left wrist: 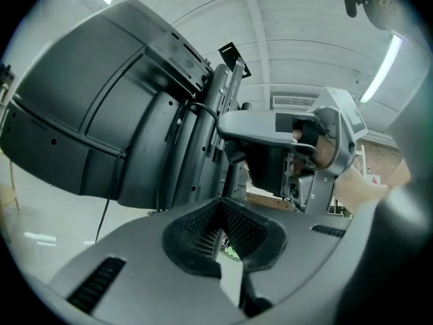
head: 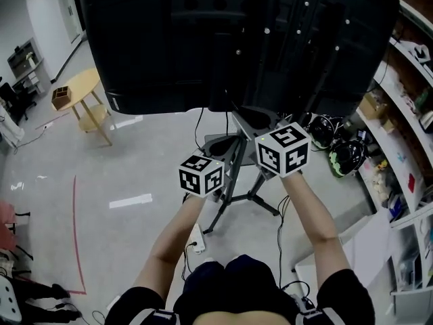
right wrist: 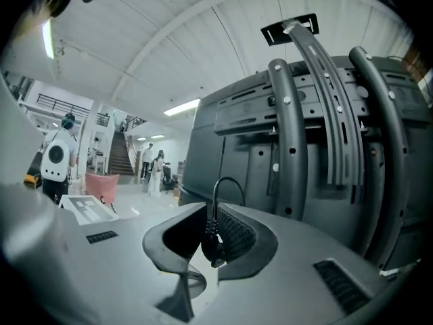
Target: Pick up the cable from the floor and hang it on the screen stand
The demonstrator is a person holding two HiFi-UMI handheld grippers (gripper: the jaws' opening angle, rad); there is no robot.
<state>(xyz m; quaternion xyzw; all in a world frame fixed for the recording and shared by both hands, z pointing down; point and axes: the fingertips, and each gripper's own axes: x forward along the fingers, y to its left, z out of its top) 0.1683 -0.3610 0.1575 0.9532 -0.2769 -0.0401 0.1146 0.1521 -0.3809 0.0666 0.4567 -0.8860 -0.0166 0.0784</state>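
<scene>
At the far left of the head view, a round wooden table (head: pixel 84 87), well apart from the work; of no account to the move.

Next rightward, the left gripper (left wrist: pixel 220 217): pads drawn together at the tips, with no cable made out between them; pointed about level at the dark back of the screen (head: pixel 223 39); just beside its partner, a little lower in the head view.

In the middle, the screen stand (right wrist: pixel 287 141): dark upright bracket arms, pierced with holes, curving up the back of the screen; splayed legs below on the grey floor.

Further right, the right gripper (right wrist: pixel 216 226): clenched on the cable (right wrist: pixel 214 246), off the floor at this end and pinched near its plug; thin, black, limp; ribbed at the gripped end, standing roughly upright between the pads; rising from the jaws in a small arch, then dropping out of sight behind one pad. Beside the right forearm in the head view, a thin dark line down to the floor, probably the trailing length.

For the coming move: bracket arms straight ahead of the right jaws and reaching above them, near but not touching; long axes of arms and gripped end both roughly vertical, so likely a need to lift the arch over the top of an arm; right hand plainly the nearer, and the only one with a hold.

At the far right, cluttered shelves (head: pixel 399 114).
</scene>
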